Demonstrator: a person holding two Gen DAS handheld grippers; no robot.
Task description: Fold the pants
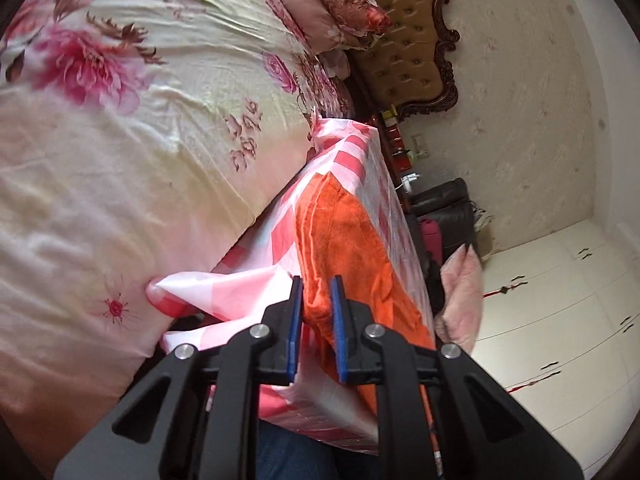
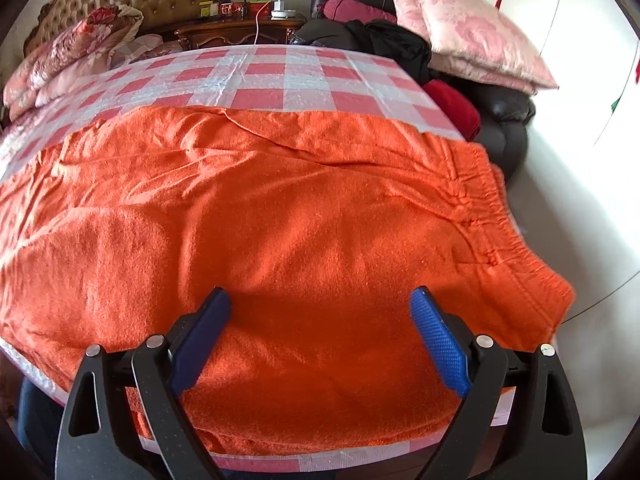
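One orange fleece pants, wrinkled flat

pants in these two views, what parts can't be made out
- Leg ends: in the right wrist view the pants run past the left edge of the picture.
- Near hem: hidden there behind the right gripper and the table edge.
- Most of the pants: the left wrist view sees them edge-on.
- Gripped spot: the left gripper fingers cover it.

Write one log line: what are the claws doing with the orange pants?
left claw: shut on orange pants edge | right claw: open above pants | checked tablecloth: under pants
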